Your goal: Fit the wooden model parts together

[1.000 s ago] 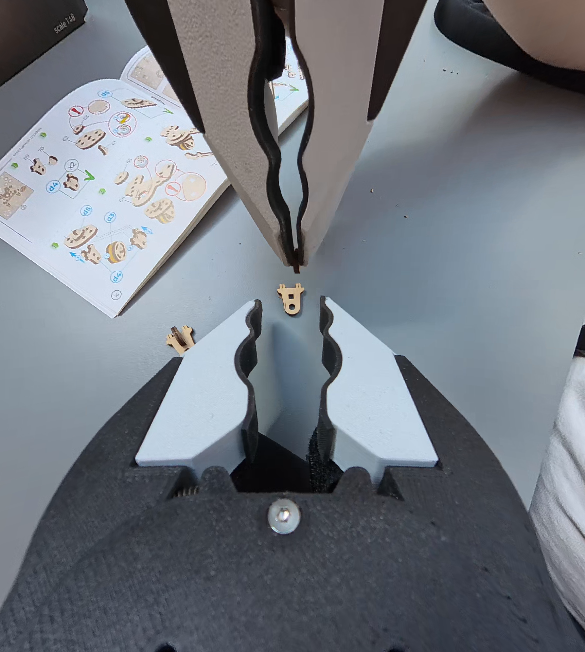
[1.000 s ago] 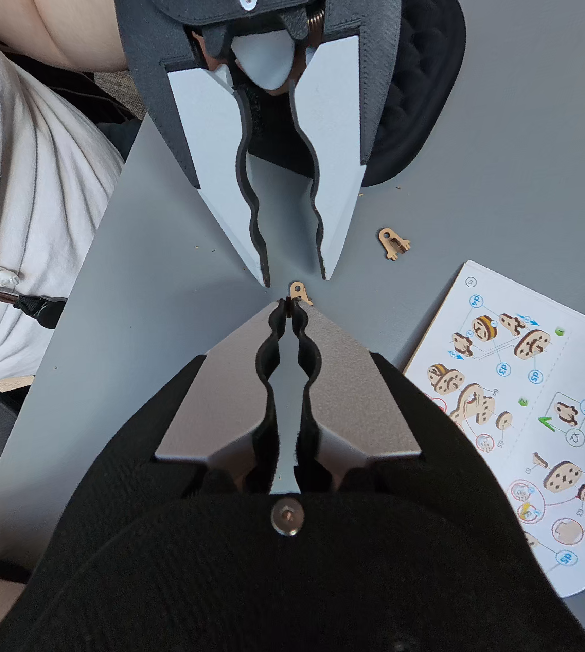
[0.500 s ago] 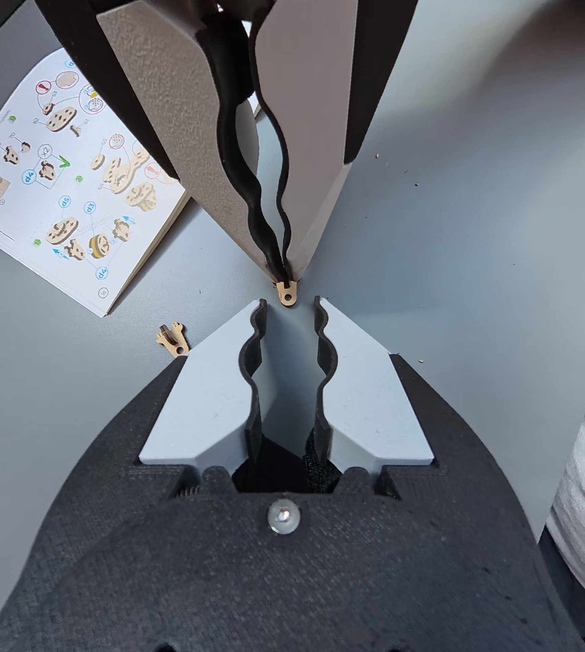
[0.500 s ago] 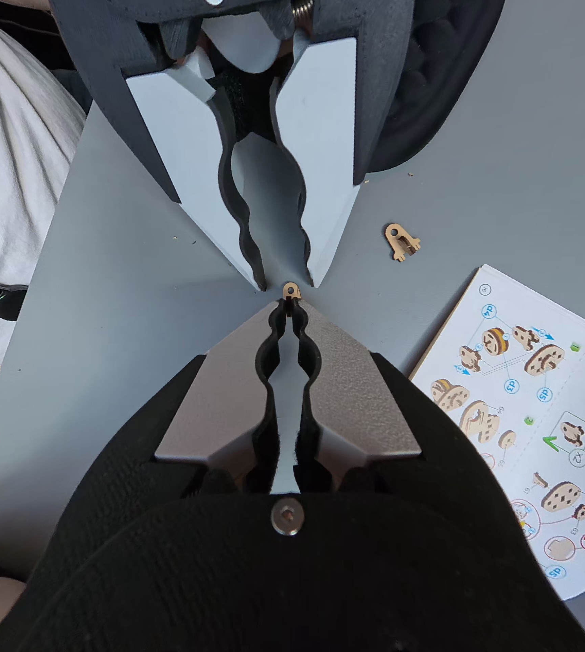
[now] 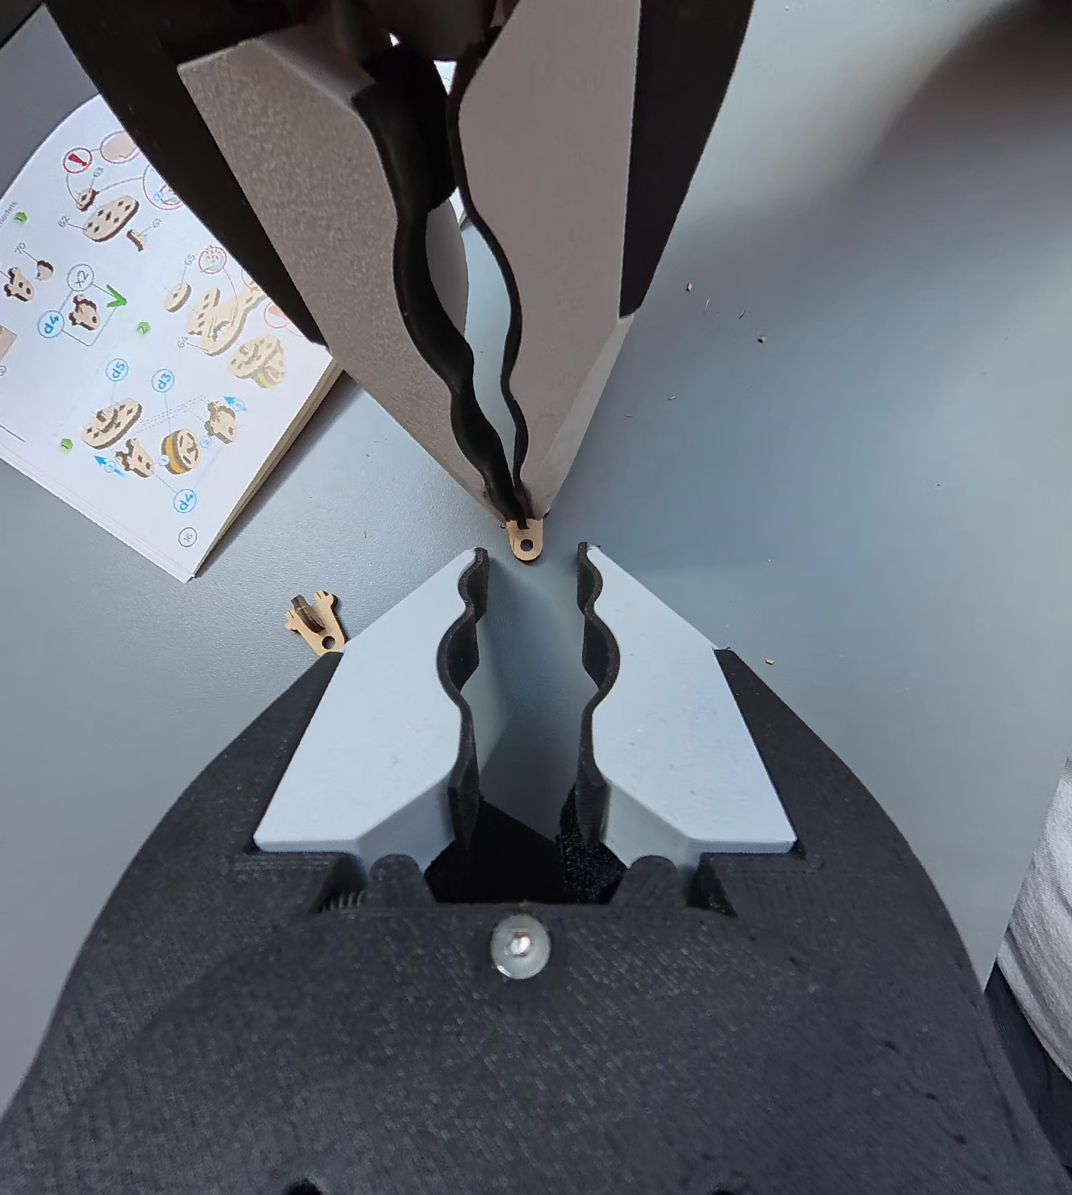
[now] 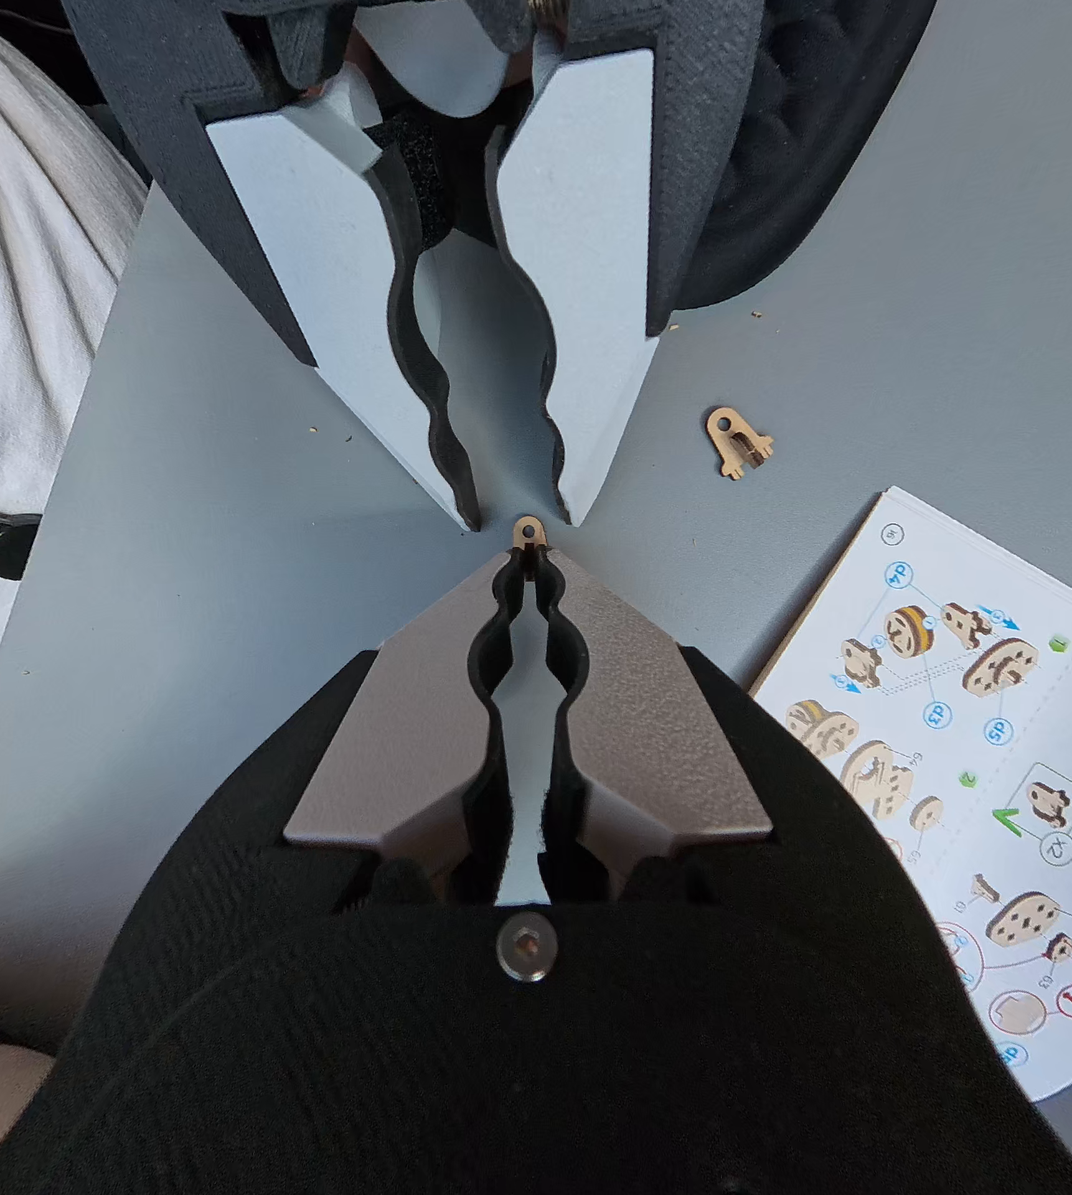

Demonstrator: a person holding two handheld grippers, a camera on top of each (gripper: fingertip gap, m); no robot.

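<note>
A small flat wooden part with a round holed end is pinched by its slotted end in my right gripper, which is shut on it just above the grey table. It also shows in the left wrist view, under the right gripper's grey tips. My left gripper is open and empty. Its blue fingertips stand on either side of the part's round end without touching it. A second wooden part with prongs lies loose on the table, also in the right wrist view.
An open instruction booklet lies on the table beside the grippers, also in the right wrist view. A person in white clothing sits at the table's edge. A black padded object lies behind the left gripper. The tips of both grippers are at nearly the same place.
My right gripper has moved forward onto the part's pronged end and now holds it. The two grippers have come closer, so the left fingertips now flank the part.
</note>
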